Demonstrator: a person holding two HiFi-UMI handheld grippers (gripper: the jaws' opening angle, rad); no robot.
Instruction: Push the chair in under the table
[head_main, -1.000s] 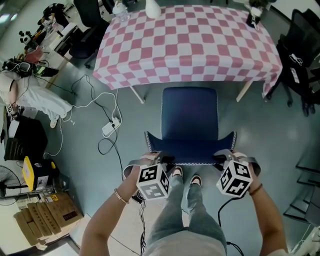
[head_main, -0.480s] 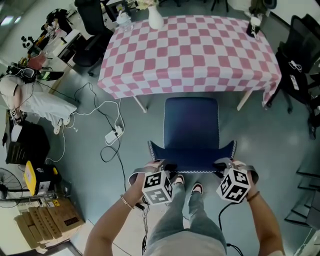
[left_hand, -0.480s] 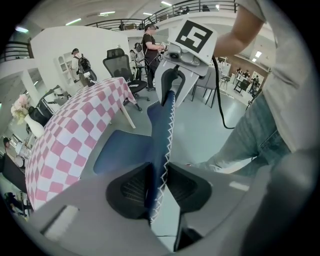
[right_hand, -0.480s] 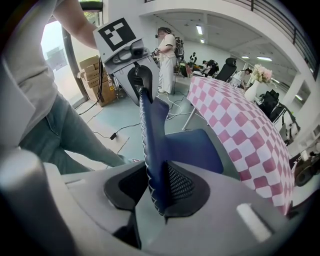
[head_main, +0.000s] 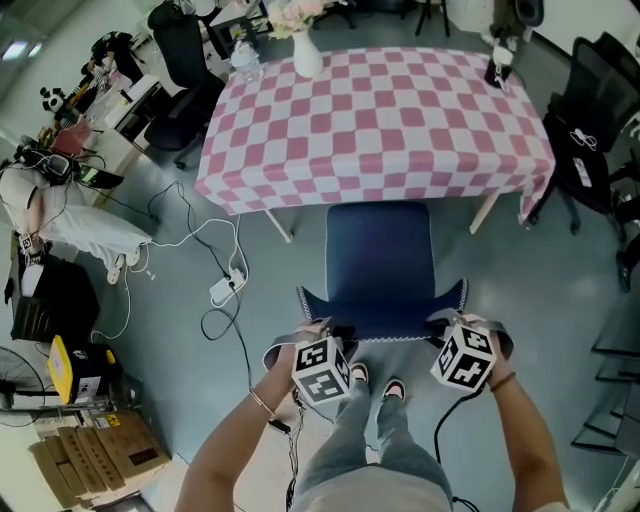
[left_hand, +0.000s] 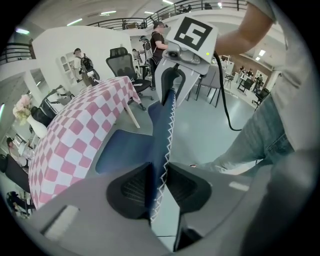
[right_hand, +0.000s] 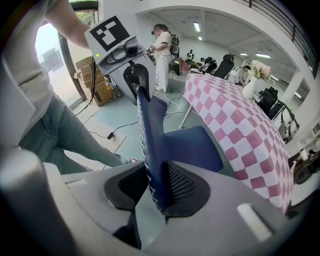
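Table (head_main: 380, 120), draped in a pink-and-white checked cloth, is seen at the top of the head view. Blue chair (head_main: 380, 255) is set squarely in front of it, between the two near table legs (head_main: 487, 208). The seat front is just at the hanging hem and most of the seat is out on open floor, so the push is judged roughly half done at best. Backrest (head_main: 382, 322) is turned toward the person. Left gripper (head_main: 320, 330) is clamped on the backrest's left upper corner and right gripper (head_main: 447, 326) on its right corner. In each gripper view the stitched blue edge is pinched between the pads. Risks, as judged: the hold is taken high and on a thin edge, so a hard shove could tip the chair forward or let the pads slide off the fabric. Uneven force from the two sides could swing the seat into a table leg. The hem could be dragged by the seat as it goes under. A knock to the table would be passed to the white vase (head_main: 306, 58) near the far left corner, which could be toppled.
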